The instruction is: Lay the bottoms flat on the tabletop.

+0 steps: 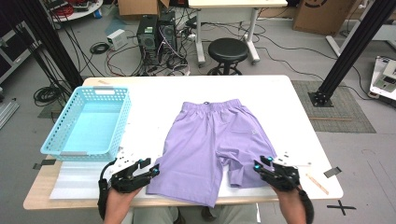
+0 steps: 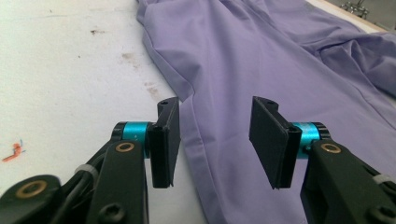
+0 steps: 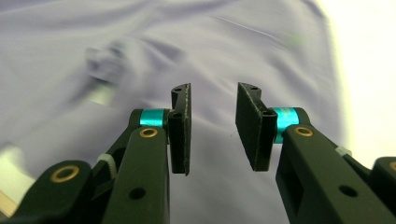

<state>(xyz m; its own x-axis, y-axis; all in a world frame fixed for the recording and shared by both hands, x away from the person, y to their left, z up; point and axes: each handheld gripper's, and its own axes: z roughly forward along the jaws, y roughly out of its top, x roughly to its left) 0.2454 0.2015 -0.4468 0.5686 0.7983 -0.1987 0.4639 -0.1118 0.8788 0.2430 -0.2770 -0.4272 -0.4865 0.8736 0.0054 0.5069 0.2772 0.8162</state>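
While lilac shorts (image 1: 210,140) lie flat, left gripper (image 1: 152,169) and right gripper (image 1: 260,164) both spread, pinching nothing.

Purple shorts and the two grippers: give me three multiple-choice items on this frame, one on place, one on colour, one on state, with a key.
1. Where does the basket stand relative to the shorts?
A. to their left in the high view
B. on top of them
C. to their right in the high view

2. What colour is the basket?
A. red
B. light blue
C. black

3. How do the jaws of the left gripper stand?
A. shut on a fold of the shorts
B. shut on the basket rim
C. open, with cloth lying below the gap

Key: 1 A, the basket sits at the table's left side, apart from the shorts. 2 B, its perforated walls are light blue. 3 C, the left gripper view shows a clear gap between the pads, nothing pinched.
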